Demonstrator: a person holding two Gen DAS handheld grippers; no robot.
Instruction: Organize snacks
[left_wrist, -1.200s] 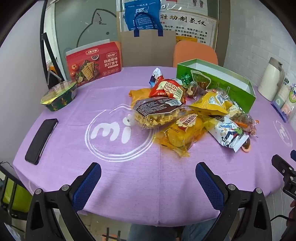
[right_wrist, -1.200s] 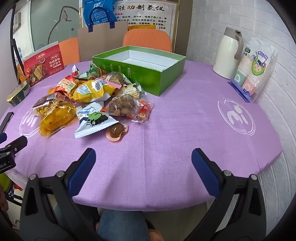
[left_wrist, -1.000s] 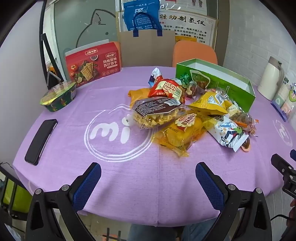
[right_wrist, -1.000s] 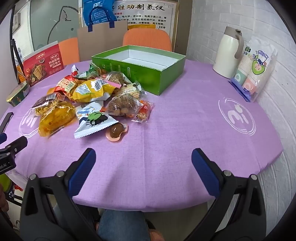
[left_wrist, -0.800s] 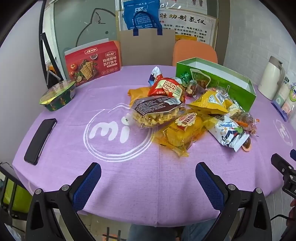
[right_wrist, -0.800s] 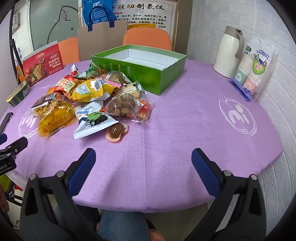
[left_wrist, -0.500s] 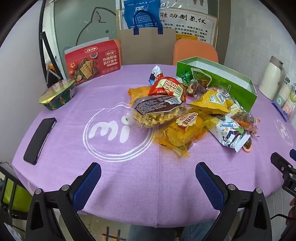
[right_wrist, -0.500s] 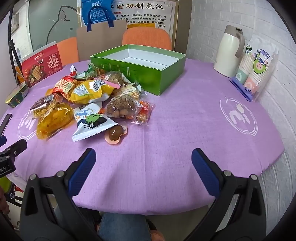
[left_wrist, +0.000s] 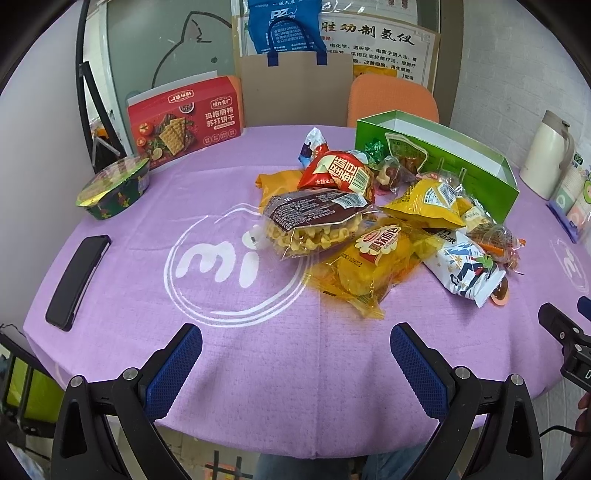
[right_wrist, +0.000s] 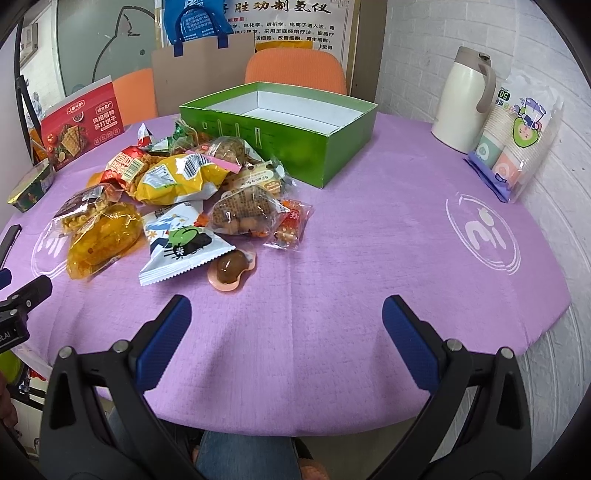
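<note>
A pile of snack packets lies on the purple tablecloth (left_wrist: 258, 369): a brown-labelled waffle pack (left_wrist: 314, 221), a yellow cake pack (left_wrist: 369, 262), a red pack (left_wrist: 336, 173), a yellow bag (left_wrist: 428, 203) and a white-blue pack (left_wrist: 461, 266). The open green box (right_wrist: 280, 122) stands behind the pile, empty inside. My left gripper (left_wrist: 295, 354) is open and empty near the table's front edge. My right gripper (right_wrist: 284, 325) is open and empty in front of a small brown jelly cup (right_wrist: 231, 267) and the white-blue pack (right_wrist: 177, 243).
A red cracker box (left_wrist: 181, 118), a dark green bowl (left_wrist: 114, 188) and a black phone (left_wrist: 77, 280) are at the left. A cream thermos (right_wrist: 465, 99) and a sleeve of paper cups (right_wrist: 517, 140) stand at the right. Orange chairs stand behind the table.
Both grippers have drifted slightly forward toward the table; the snacks look a little closer. Nothing was grasped or moved.
</note>
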